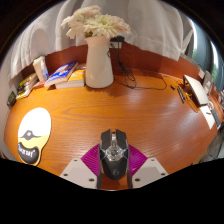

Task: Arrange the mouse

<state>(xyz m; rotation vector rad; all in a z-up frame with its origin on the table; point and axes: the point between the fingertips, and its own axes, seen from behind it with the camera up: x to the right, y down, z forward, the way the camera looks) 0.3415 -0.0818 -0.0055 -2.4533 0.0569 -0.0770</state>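
Note:
A black mouse [113, 150] with a shiny scroll-wheel area sits between my gripper's [113, 168] fingers, its nose pointing away from me. Both magenta pads [90, 157] press against its sides, so the gripper is shut on it. The mouse is low over the wooden table [150, 115]; I cannot tell if it touches the top. A white oval mouse pad [33, 133] with a cartoon print lies on the table to the left of the fingers.
A white vase [99, 62] of pale flowers [95, 22] stands beyond the mouse at the table's middle. Books [62, 73] lie left of it. A black cable [150, 80] runs to its right. A white device [197, 92] is at the right edge. A person in white [150, 30] is behind the table.

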